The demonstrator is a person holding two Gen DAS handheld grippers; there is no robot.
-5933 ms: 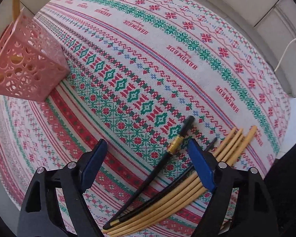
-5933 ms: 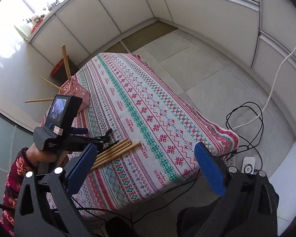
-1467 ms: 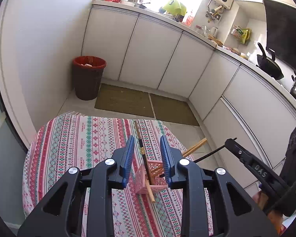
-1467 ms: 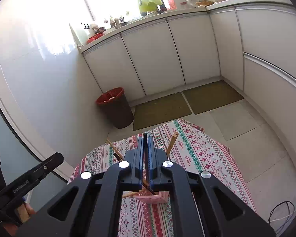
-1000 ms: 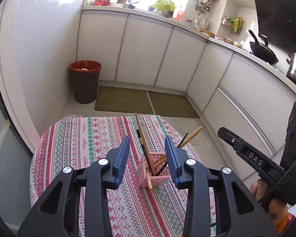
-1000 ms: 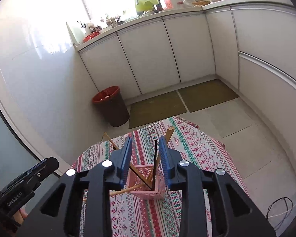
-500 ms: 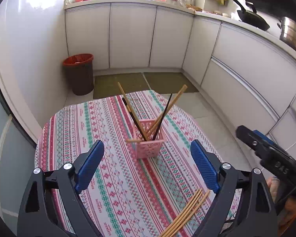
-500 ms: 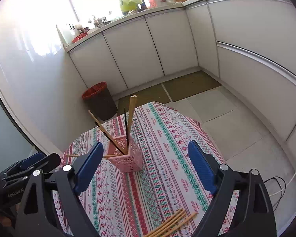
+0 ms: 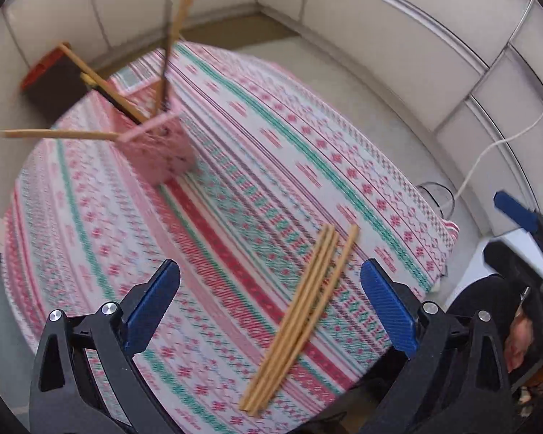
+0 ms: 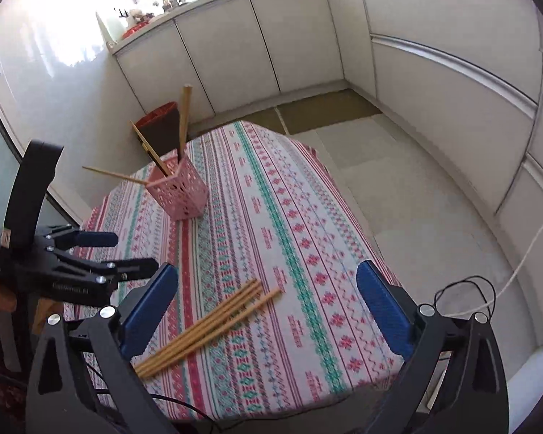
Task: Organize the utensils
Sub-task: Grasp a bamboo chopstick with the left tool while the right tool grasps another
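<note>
The right wrist view takes in what the left cannot: the kitchen counter with its cabinet fronts (image 10: 235, 47), the red-rimmed bin (image 10: 159, 126), and the left hand-held gripper (image 10: 126, 253) from the side, spread with nothing between its blue pads. The left wrist view (blurred by motion) looks steeply down and catches only a blue pad and black frame of the right hand-held gripper (image 9: 525, 224) at its right edge.

Four bamboo chopsticks (image 9: 300, 318) lie in a loose bundle on the patterned tabletop (image 9: 271, 144), just ahead of the left hand-held gripper and toward its right finger; in the right view they lie below its left finger. The pink perforated holder (image 10: 179, 195) stands well beyond both, with bamboo and dark chopsticks fanning out of it.

Both hand-held grippers have just been opening and now stand wide and empty. Half a second ago the holder sat centred ahead of the left one; now it is up to the left, with the bundle closer.
</note>
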